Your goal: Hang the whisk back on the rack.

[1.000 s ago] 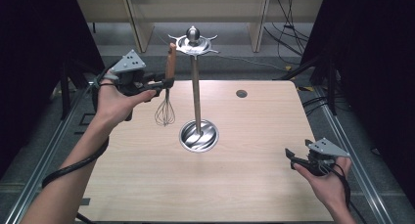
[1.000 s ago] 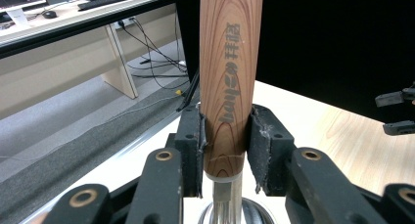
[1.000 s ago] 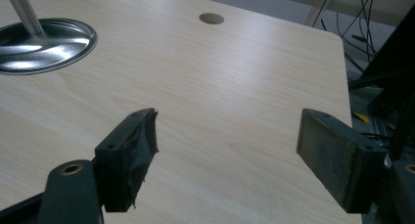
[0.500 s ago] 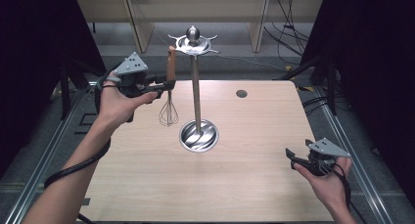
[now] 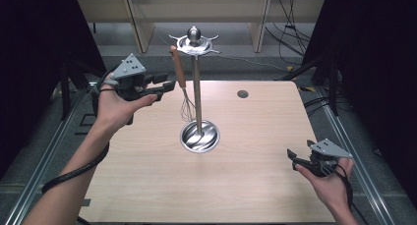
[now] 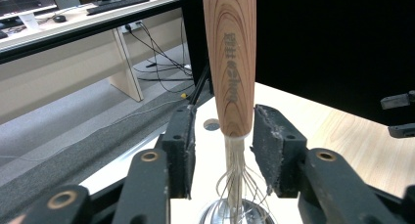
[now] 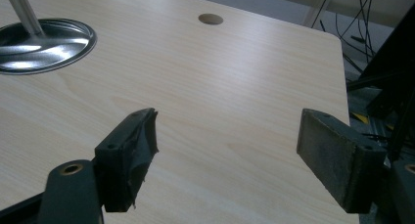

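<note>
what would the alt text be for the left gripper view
A whisk with a wooden handle hangs upright between the left gripper's two black fingers, which have just been opening and stand clear of it on both sides. Below it gleams the stand's round metal base; a pale wooden table lies beyond.

The high view looks forward and down over the table (image 5: 147,185). Both gripper views sit close (near tabletop level) and share the stand's steel base (image 7: 44,40).

My left gripper (image 5: 164,87): jaws just opened, pads now clear of whisk (image 5: 181,82) wooden handle, gaps visible both sides in left gripper view. Whisk now hangs from stand (image 5: 196,95) hook, handle between jaws.
</note>
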{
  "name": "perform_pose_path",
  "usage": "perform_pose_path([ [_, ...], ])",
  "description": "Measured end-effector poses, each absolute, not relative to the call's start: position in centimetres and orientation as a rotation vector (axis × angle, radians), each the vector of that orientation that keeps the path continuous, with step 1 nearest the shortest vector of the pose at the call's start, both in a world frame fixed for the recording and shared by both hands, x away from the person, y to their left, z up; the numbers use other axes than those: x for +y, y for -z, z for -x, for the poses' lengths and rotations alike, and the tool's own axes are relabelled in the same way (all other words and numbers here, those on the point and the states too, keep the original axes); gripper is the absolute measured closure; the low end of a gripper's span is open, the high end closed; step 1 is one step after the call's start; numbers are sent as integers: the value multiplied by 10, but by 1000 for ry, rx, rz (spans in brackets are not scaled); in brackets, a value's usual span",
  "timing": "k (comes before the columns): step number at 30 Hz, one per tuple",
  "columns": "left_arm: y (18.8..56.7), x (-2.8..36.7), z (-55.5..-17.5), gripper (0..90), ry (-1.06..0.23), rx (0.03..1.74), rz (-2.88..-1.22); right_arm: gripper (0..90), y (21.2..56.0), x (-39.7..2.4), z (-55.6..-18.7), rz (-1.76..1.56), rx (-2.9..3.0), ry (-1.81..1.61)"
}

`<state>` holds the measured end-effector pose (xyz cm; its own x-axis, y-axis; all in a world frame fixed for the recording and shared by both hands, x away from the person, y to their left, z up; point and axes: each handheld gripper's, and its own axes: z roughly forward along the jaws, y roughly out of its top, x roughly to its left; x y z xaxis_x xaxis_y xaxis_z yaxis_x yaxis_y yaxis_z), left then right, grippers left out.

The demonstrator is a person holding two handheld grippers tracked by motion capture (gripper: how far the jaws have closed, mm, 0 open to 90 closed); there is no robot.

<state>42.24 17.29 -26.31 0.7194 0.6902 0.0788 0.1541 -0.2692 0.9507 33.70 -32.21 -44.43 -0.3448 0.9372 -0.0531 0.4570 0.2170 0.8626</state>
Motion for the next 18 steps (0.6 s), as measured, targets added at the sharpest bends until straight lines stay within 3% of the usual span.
perform_pose_path([
  [6,266,181,-408,508,-605,675,-1762,235,444,-323,-337,-1276,1905,-1043],
  [13,273,192,-387,356,-615,726,-1756,233,444,-323,-337,-1267,1904,-1044],
  [18,285,201,-374,321,-641,732,-1722,232,443,-323,-336,-1276,1902,-1041],
])
